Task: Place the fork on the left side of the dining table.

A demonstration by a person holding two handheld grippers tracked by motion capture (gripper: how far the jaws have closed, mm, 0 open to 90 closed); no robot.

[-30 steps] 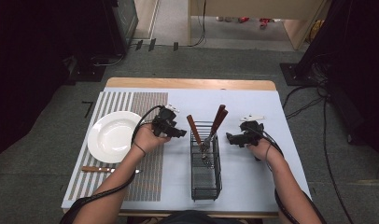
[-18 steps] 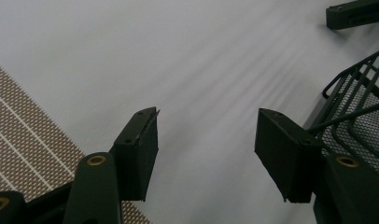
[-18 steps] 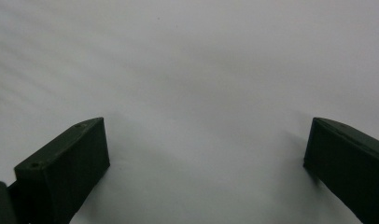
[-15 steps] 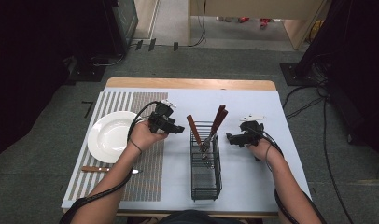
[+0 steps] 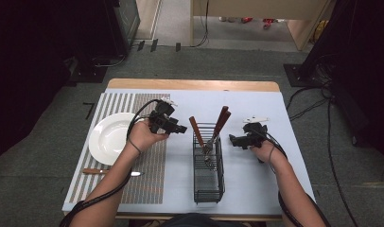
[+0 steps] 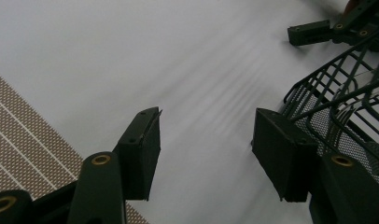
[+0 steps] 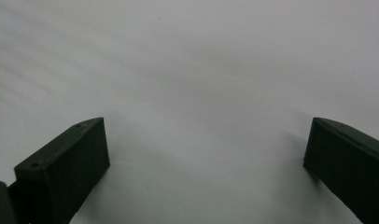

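A black wire basket stands on the white table between my two grippers. It holds several utensils with brown handles sticking up. My left gripper hovers just left of the basket's far end. It is open, with bare white table between its jaws and the basket beside its right jaw. My right gripper sits right of the basket, pointing toward it. It is wide open over bare table, and it is also seen in the left gripper view.
A brown striped placemat covers the table's left part. On it are a white plate and a wooden-handled knife nearer me. Cables trail from both grippers along the forearms. A wooden strip edges the table's far side.
My left gripper has shifted slightly away from me and a little left. The right gripper has stayed where it was.
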